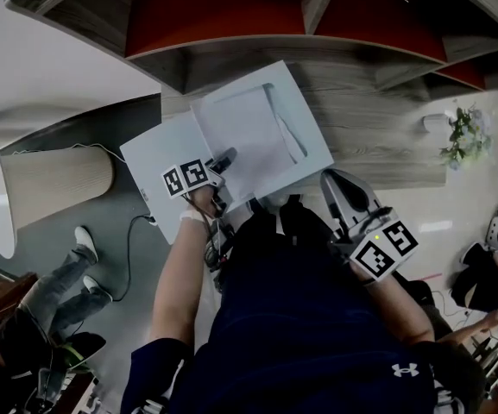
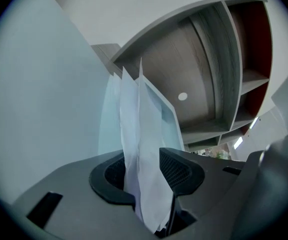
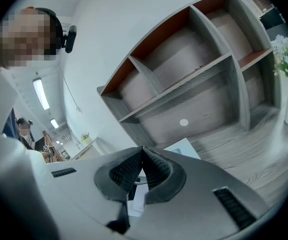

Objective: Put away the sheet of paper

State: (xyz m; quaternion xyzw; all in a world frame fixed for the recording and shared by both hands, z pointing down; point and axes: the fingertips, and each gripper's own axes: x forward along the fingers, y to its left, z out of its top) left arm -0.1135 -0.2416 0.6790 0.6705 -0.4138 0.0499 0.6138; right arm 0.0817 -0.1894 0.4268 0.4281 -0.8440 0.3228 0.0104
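Left gripper is sitting open around near edge of white paper sheet, which is stretching toward far edge of grey wood-grain worktop; shut right gripper is hanging farther off.

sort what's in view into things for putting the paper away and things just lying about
For the job: sheet of paper, pale blue folder, left gripper with the paper between its jaws.
Lying about: flowers in a vase, cable on the floor.

A white Under Armour logo stands on the near right of the person's navy shirt. The cubes on the left tool and the right tool bear black-and-white square markers, patterns without letters. Nothing else is legible.
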